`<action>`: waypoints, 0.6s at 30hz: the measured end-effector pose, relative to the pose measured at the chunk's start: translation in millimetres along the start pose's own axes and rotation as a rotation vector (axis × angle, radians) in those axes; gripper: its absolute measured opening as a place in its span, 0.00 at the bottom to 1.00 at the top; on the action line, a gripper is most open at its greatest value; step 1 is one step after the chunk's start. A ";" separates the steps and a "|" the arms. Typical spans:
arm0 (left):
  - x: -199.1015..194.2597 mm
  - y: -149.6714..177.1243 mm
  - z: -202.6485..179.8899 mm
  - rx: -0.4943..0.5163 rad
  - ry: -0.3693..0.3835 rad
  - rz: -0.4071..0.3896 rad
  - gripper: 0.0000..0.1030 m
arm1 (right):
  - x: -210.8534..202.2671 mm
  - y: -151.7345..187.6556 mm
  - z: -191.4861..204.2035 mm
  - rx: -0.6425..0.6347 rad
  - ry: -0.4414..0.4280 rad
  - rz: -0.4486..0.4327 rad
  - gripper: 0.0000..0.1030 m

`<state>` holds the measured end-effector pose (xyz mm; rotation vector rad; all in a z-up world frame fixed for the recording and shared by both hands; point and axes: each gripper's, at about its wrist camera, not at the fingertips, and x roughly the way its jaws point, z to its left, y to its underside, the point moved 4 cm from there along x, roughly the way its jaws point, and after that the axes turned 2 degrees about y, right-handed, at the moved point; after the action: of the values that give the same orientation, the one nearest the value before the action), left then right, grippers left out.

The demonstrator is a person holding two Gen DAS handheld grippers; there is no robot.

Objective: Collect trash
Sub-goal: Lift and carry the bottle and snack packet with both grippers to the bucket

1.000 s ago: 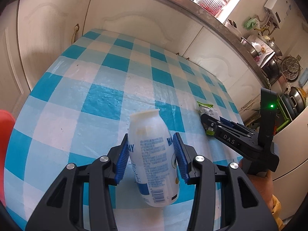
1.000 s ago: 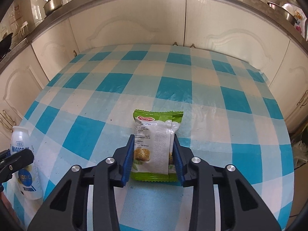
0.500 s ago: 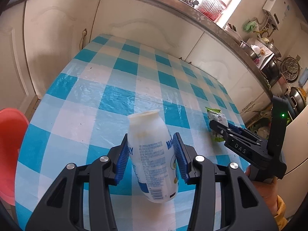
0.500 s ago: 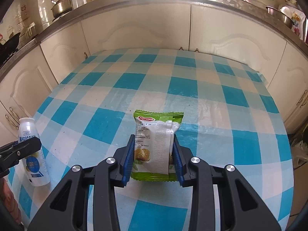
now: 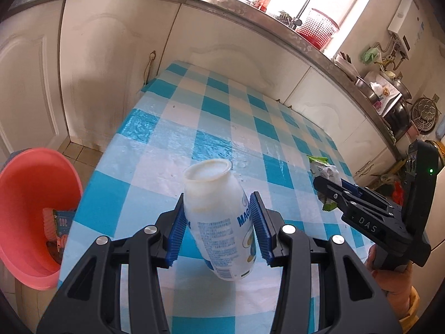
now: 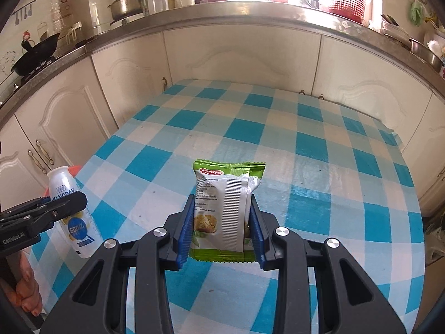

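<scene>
My left gripper (image 5: 219,228) is shut on a white plastic bottle (image 5: 219,217) with blue print, held tilted above the checked table (image 5: 222,139). The right wrist view catches the same bottle (image 6: 73,217) at far left, in the left gripper (image 6: 50,211). My right gripper (image 6: 222,231) is shut on a green and white snack packet (image 6: 225,206), held upright above the table (image 6: 306,144). From the left wrist camera, the packet (image 5: 324,172) and right gripper (image 5: 333,192) show at the right. A pink basin (image 5: 30,194) with some wrappers in it stands on the floor, left of the table.
White cupboard doors (image 6: 244,58) run behind the table under a steel counter (image 6: 250,14) with a kettle, a pan and a red basket. A hand (image 5: 395,275) holds the right gripper's handle. The table's left edge drops to a tiled floor.
Both grippers have risen and drawn back from the table with their loads. The pink basin has come into fuller view at the left of the left wrist view.
</scene>
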<state>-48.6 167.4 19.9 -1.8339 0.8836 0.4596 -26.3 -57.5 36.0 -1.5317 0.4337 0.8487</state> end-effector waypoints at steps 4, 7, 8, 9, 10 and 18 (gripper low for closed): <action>-10.2 1.3 14.1 -0.028 -0.007 -0.017 0.45 | -4.1 -3.6 24.2 -0.035 -0.038 -0.004 0.36; -19.2 2.2 23.9 -0.047 -0.010 -0.033 0.44 | -5.4 -5.5 45.7 -0.073 -0.061 -0.005 0.36; -23.0 2.4 27.9 -0.055 -0.013 -0.041 0.44 | -5.4 -6.0 52.6 -0.083 -0.075 -0.002 0.36; -26.7 2.4 32.5 -0.065 -0.015 -0.047 0.44 | -5.3 -6.2 58.5 -0.091 -0.086 0.000 0.36; -28.9 2.1 35.4 -0.072 -0.017 -0.052 0.44 | -5.4 -6.6 67.0 -0.107 -0.095 0.000 0.36; -52.4 1.3 75.0 -0.145 -0.055 -0.098 0.44 | -2.7 -8.1 121.4 -0.199 -0.163 0.012 0.36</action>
<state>-78.2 254.0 21.9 -1.9770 0.7356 0.5210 -53.6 60.5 48.5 -1.6271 0.2451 1.0429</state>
